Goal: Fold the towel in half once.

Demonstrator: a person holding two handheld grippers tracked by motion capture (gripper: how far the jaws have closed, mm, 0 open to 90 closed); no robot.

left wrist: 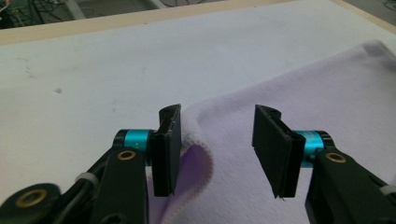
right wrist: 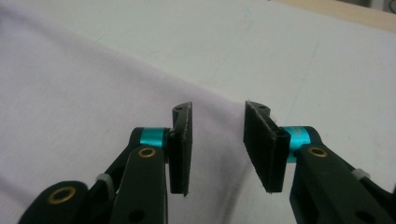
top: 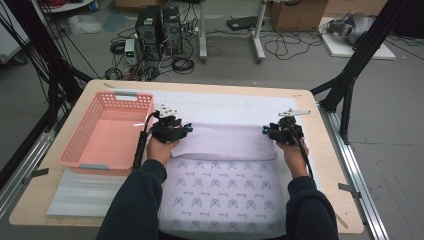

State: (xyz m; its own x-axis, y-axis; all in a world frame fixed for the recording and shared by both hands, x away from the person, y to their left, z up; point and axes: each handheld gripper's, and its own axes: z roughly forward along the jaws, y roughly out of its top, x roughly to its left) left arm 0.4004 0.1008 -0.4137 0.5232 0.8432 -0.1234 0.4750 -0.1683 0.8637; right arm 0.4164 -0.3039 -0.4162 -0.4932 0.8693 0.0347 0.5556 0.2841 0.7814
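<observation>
Lying folded across the middle of the table, the lilac towel stretches between the two grippers, its far fold parallel to the table's far edge. The left gripper stands partly open at the towel's left end, the hemmed corner brushing its left jaw but unpinched. The right gripper stands partly open over the towel's right edge, gripping nothing.
</observation>
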